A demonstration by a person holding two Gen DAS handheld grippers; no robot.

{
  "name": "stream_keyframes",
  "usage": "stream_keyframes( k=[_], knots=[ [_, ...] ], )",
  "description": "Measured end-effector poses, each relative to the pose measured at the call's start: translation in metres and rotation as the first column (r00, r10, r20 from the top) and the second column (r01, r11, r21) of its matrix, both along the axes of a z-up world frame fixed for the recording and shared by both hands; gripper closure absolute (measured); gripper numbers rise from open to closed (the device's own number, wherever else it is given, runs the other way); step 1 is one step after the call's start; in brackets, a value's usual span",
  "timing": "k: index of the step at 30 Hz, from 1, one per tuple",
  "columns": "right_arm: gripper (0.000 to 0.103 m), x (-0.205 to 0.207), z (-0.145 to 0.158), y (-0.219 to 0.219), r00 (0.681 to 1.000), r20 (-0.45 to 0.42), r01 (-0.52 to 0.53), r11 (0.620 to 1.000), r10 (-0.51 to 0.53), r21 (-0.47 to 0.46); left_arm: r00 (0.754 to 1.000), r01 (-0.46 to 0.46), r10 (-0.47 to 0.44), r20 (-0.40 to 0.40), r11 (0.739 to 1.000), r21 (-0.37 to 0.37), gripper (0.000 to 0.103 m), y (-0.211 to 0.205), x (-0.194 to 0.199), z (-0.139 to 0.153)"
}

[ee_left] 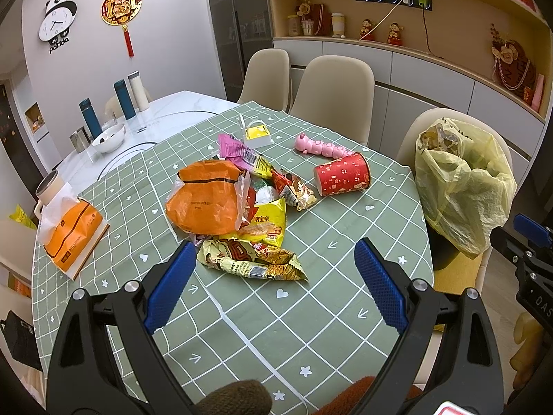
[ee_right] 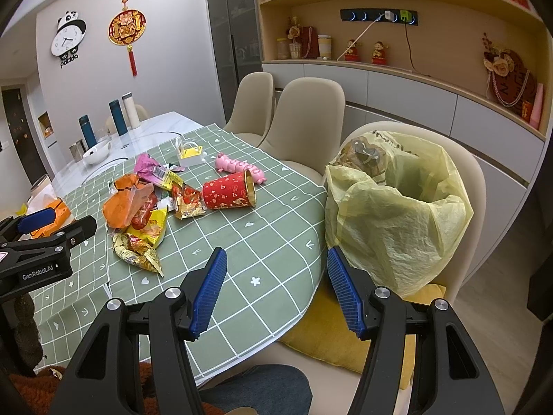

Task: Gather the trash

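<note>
A pile of snack wrappers (ee_left: 255,214) lies mid-table on the green checked cloth (ee_left: 311,311), with a crumpled orange bag (ee_left: 204,200) at its left and a yellow-brown wrapper (ee_left: 252,259) nearest me. A red paper cup (ee_left: 342,174) lies on its side to the right. A yellow trash bag (ee_left: 463,186) stands open on a chair at the table's right. My left gripper (ee_left: 273,283) is open and empty, just short of the yellow-brown wrapper. My right gripper (ee_right: 276,290) is open and empty over the table's right edge, next to the trash bag (ee_right: 397,214). The pile (ee_right: 148,214) and the cup (ee_right: 230,192) also show in the right wrist view.
A pink caterpillar toy (ee_left: 321,145) and a small white-and-yellow box (ee_left: 257,135) lie behind the pile. An orange tissue pack (ee_left: 72,238) sits at the left edge. Bottles (ee_left: 124,98), a bowl (ee_left: 109,138) and a metal cup stand on the far white tabletop. Beige chairs (ee_left: 335,86) ring the table.
</note>
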State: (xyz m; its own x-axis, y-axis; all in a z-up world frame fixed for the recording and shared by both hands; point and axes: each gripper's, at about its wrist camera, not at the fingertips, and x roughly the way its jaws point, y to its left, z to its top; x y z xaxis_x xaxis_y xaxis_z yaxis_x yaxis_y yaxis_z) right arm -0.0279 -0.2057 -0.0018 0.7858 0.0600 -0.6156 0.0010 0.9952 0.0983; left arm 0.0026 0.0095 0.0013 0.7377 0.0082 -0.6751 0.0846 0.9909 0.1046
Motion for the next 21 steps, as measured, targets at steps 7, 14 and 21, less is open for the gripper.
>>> stream_keyframes(
  k=[7,14,21],
  knots=[
    [0.046,0.005,-0.003,-0.001,1.000,-0.011,0.004,1.000,-0.004,-0.003,1.000,-0.003,0.003,0.000,1.000,-0.010,0.015,0.001,0.004,-0.003],
    [0.046,0.020,-0.008,0.001,1.000,-0.026,-0.016,0.999,0.015,-0.043,0.999,0.004,-0.005,-0.035,0.999,-0.037,0.015,0.005,0.020,-0.013],
    [0.046,0.061,-0.020,0.009,0.995,-0.033,-0.092,0.993,0.090,-0.075,0.994,-0.068,0.056,-0.090,0.987,-0.145,0.015,0.049,0.059,-0.027]
  ],
)
